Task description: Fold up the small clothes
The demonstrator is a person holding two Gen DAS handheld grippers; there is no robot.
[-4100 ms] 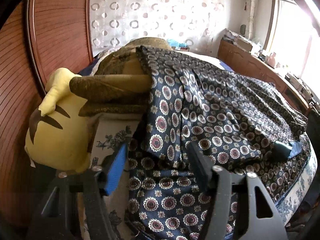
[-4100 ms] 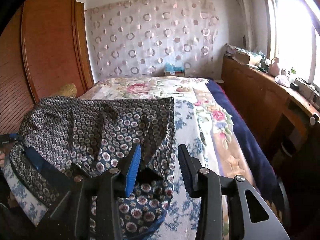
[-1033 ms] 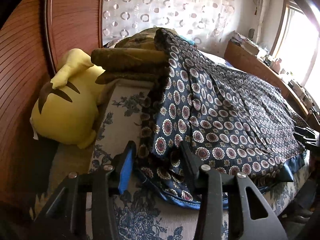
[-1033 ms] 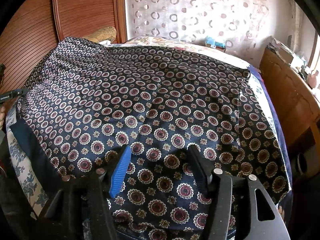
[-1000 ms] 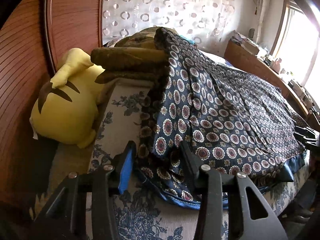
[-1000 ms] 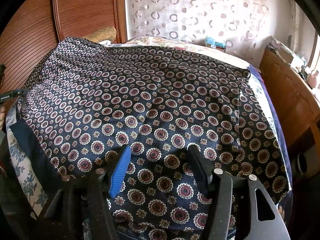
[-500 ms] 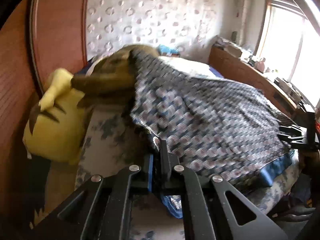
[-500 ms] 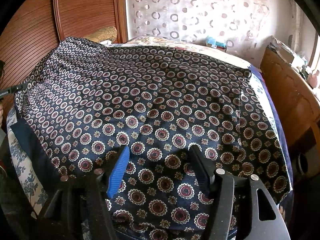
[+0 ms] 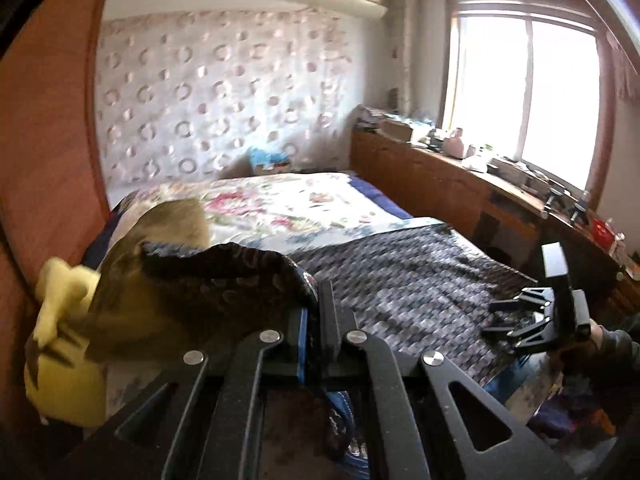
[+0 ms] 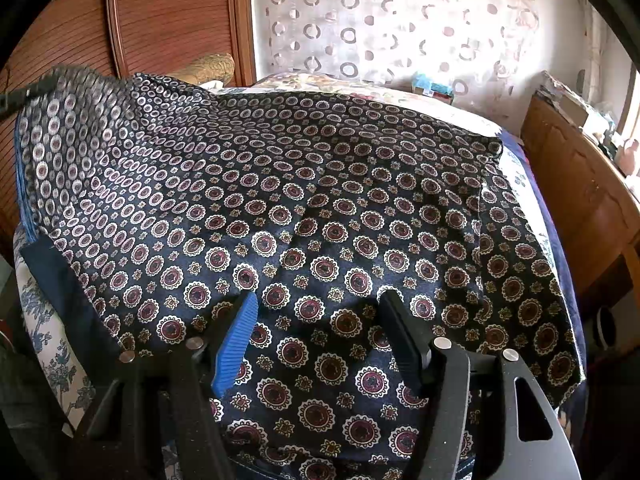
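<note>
A dark navy garment with a medallion print (image 10: 320, 208) lies spread over the bed. My left gripper (image 9: 316, 312) is shut on the garment's left edge (image 9: 240, 268) and holds it lifted above the bed; that raised corner also shows at the upper left of the right wrist view (image 10: 60, 92). My right gripper (image 10: 316, 320) is open, its jaws hovering over the near middle of the cloth, holding nothing. The right gripper also shows at the far right of the left wrist view (image 9: 536, 316).
A yellow plush toy (image 9: 60, 352) and olive cushions (image 9: 168, 232) sit at the left by the wooden headboard (image 10: 172, 16). A floral bedspread (image 9: 280, 204) covers the bed. A wooden cabinet (image 10: 580, 192) with clutter runs along the right under the window.
My left gripper closed on the garment's left edge and lifted it up and back. The right gripper stayed open over the cloth, almost still.
</note>
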